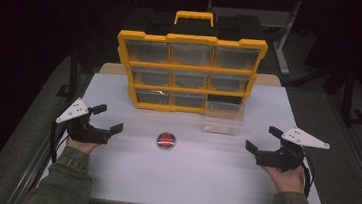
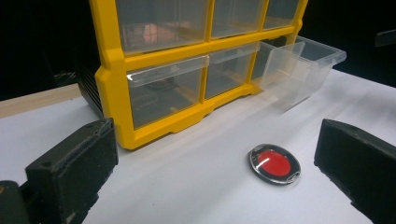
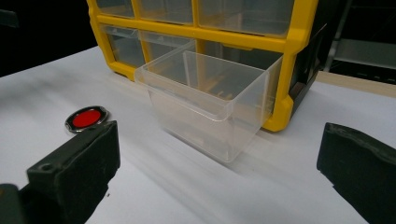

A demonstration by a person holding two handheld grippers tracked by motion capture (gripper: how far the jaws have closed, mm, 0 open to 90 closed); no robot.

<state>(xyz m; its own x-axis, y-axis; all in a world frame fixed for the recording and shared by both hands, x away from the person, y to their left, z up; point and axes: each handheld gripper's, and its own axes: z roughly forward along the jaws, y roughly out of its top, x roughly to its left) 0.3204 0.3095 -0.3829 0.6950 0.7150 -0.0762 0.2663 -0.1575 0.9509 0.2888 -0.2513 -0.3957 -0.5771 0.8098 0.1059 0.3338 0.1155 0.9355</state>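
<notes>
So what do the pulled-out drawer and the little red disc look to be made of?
The drawer looks like clear, glossy moulded plastic: the cabinet frame and table show through its walls. The disc has a flat red centre in a shiny, mirror-like silvery rim, probably metal or chromed plastic; the look leaves that open.

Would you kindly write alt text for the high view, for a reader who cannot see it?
A yellow drawer organizer stands at the back of a white table, its bottom-right clear drawer pulled out. A small red disc lies on the table between the open left gripper and the open right gripper, each held in a hand.
</notes>
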